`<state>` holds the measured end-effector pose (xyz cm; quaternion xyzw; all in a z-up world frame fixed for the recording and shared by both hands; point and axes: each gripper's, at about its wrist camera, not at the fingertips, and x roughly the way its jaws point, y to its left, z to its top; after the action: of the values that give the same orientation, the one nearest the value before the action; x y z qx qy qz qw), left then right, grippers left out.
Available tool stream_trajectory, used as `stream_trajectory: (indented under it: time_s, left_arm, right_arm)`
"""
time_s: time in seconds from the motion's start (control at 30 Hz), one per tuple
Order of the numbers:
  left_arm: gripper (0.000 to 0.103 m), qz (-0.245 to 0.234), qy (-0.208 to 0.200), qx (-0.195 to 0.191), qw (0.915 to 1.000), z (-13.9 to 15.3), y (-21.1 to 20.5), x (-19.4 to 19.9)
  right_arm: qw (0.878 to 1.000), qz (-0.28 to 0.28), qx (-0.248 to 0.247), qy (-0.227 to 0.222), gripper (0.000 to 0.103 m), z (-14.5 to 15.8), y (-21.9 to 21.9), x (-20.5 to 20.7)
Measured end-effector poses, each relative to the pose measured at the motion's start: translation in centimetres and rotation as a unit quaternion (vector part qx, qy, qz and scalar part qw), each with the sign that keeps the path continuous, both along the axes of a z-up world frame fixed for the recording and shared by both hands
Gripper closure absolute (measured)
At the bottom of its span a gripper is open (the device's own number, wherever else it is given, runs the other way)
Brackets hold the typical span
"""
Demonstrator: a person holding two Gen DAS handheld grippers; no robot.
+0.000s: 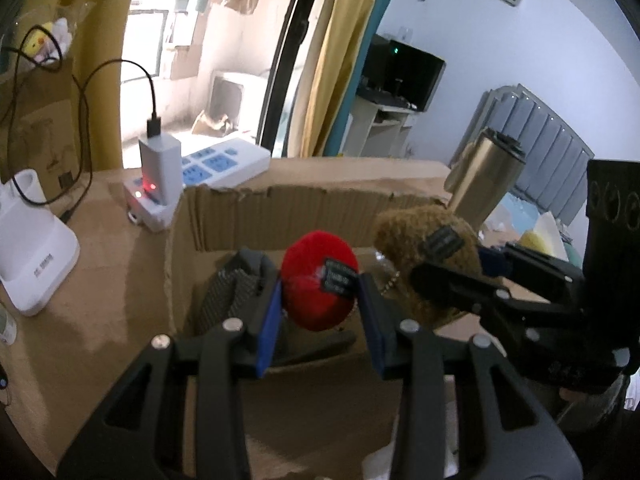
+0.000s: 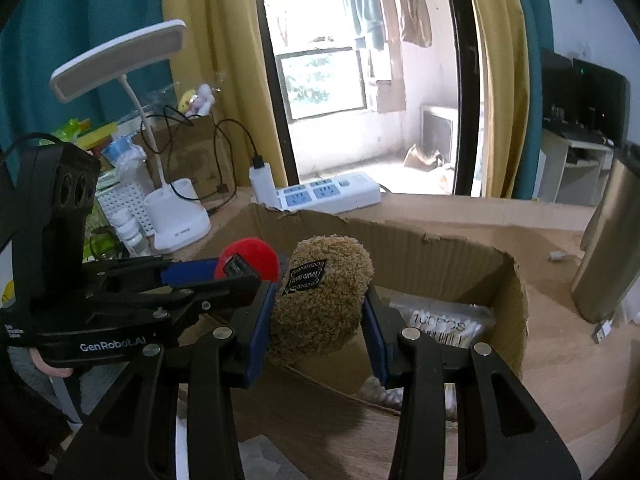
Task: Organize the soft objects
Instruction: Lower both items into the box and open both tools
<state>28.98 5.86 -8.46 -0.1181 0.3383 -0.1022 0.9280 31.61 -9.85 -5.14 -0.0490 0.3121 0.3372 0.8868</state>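
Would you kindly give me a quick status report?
Left gripper shut on red plush; right gripper shut on brown plush. Both over cardboard box. Nothing blocking.

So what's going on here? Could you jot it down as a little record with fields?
left gripper: shut on red plush ball
right gripper: shut on brown plush ball
position: both balls held above the open cardboard box
in the box: grey fabric item, packet of cotton swabs
beside the box: power strip, white desk lamp, steel tumbler
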Motion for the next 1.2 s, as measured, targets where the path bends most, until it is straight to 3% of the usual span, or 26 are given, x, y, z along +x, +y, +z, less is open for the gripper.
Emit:
stream_trajectory:
  time_s: [0.07,0.13,0.2,0.4,1.2]
  left_arm:
    - [0.060,0.001,0.003,0.002,1.0000,-0.2,-0.1,0.1]
    - [0.050,0.002,0.002,0.002,1.0000,-0.1,-0.2,0.0]
    - [0.050,0.002,0.000,-0.004,1.0000,0.0,-0.2,0.0]
    - [0.050,0.007,-0.006,0.006,0.9999,0.5,-0.2,-0.3]
    - [0.049,0.019,-0.058,0.025,0.9978,4.5,-0.4,-5.0]
  right_arm:
    - [1.000,-0.002,-0.001,0.003,0.060,-0.2,0.0,0.2]
    - [1.000,-0.003,-0.001,0.005,0.059,-0.3,0.0,0.3]
    - [1.000,-0.006,-0.001,0.005,0.057,-0.4,0.0,0.5]
    - [1.000,-0.010,-0.002,0.003,0.040,-0.5,0.2,0.7]
    - [0.999,-0.001,0.007,-0.038,0.039,3.1,-2.0,-4.5]
